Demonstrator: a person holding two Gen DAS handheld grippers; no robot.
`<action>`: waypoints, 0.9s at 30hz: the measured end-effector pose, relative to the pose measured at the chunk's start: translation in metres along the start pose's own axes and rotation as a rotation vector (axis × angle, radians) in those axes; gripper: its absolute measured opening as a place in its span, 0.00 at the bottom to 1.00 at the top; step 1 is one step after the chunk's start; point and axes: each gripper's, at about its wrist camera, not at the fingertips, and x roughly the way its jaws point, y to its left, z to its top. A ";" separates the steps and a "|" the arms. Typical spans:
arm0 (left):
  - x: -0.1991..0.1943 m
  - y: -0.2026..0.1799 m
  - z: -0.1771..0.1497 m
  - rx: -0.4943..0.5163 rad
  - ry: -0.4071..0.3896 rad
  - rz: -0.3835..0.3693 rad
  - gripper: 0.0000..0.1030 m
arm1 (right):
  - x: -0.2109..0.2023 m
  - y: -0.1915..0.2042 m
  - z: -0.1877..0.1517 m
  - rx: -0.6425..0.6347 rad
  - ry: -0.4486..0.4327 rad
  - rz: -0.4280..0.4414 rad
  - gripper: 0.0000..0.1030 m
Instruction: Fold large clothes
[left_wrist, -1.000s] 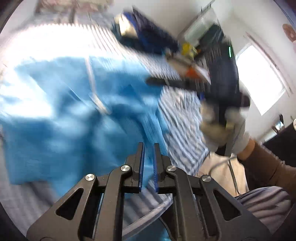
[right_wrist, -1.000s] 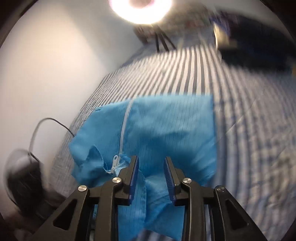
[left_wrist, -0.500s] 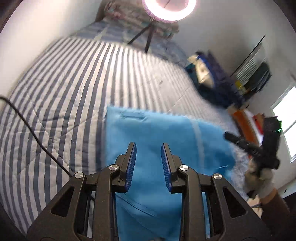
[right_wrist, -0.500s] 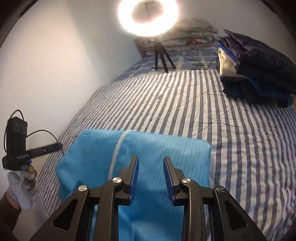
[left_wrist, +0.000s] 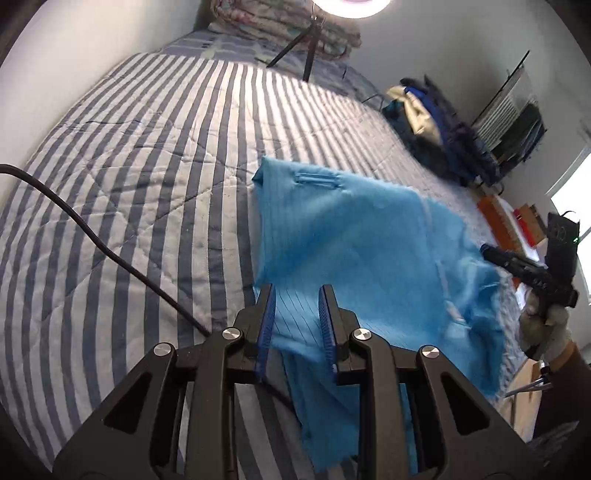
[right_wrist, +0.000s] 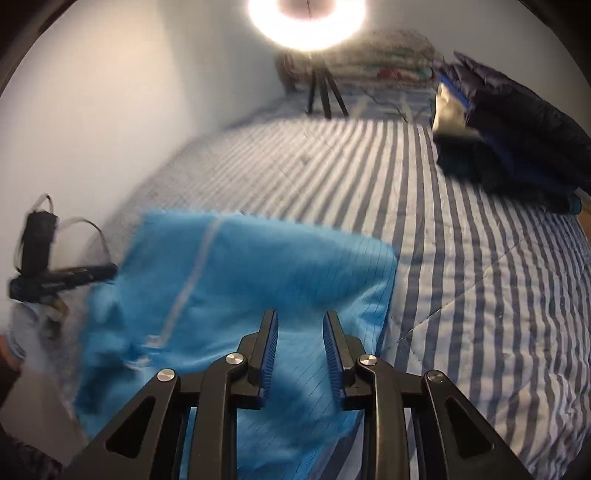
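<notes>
Two grippers, left (left_wrist: 297, 314) and right (right_wrist: 301, 341), hover with fingers parted and holding nothing over the bright-blue zippered fabric garment (left_wrist: 354, 251), spread flat on the striped quilted bed (left_wrist: 147, 166), likely for folding.

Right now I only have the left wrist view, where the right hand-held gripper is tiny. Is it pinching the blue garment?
Observer: No; its own view shows the right hand-held gripper with jaws apart above the blue garment, no cloth pinched.
Operator: And that blurred dark pile?
Observer: Stacked dark padded jackets with a pale lining, lying on the striped bedcover clear of the garment.
</notes>
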 end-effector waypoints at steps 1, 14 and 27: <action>-0.005 0.001 -0.004 -0.008 0.003 -0.019 0.22 | -0.004 0.001 -0.006 -0.002 0.009 0.010 0.26; 0.003 -0.012 -0.039 0.096 0.084 0.055 0.23 | 0.014 0.012 -0.063 -0.058 0.139 -0.016 0.27; -0.019 -0.055 0.070 0.144 0.000 -0.042 0.23 | 0.005 0.034 0.074 -0.153 -0.011 0.068 0.26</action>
